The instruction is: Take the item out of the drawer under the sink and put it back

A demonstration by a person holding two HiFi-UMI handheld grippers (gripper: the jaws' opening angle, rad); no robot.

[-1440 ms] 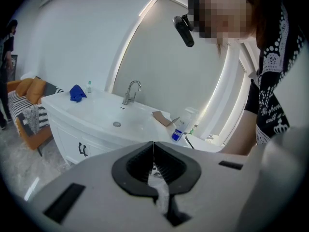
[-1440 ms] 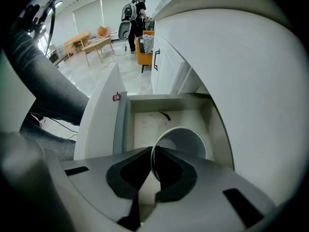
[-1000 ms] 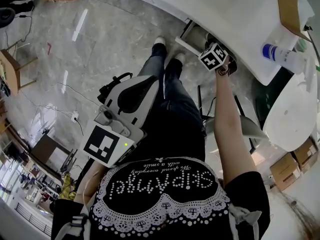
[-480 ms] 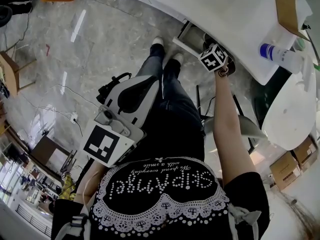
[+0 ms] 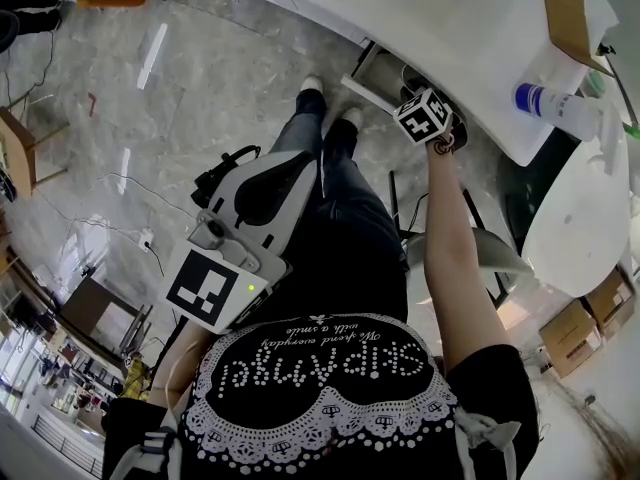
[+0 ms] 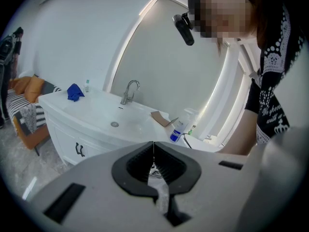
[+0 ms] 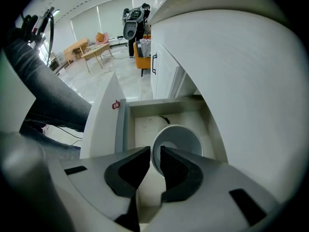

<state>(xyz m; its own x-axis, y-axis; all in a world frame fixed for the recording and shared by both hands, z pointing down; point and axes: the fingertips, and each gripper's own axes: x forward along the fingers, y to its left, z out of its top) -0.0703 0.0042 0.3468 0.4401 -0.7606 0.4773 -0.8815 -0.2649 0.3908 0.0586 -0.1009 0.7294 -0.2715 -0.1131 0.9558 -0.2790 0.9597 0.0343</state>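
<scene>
Grey marbled floor (image 5: 200,98) underfoot, with a white bench (image 5: 450,28) curving across the far side. Looked along the right gripper (image 7: 155,150), pointed steeply down into the drawer (image 7: 145,108) pulled open beneath that bench. Found the pale bowl (image 7: 181,137) resting on the drawer's bottom, toward its right wall, mouth open to the camera. Had the bowl's near rim between the jaws, just then opening. Showed a slit of light beside the rim, so released rather than pinching. Held the left gripper (image 6: 153,146) well apart from the drawer, out over the dark trousers (image 5: 350,228), aimed toward the bench top. Had its jaws clenched tip to tip with nothing between them. Saw past them the sink (image 6: 104,115) sunk in the bench, a faucet (image 6: 129,91) behind it, a blue cloth (image 6: 75,92) at the far left corner, and a spray bottle (image 6: 179,129) beside a brown piece of card (image 6: 161,118) toward the right end.
</scene>
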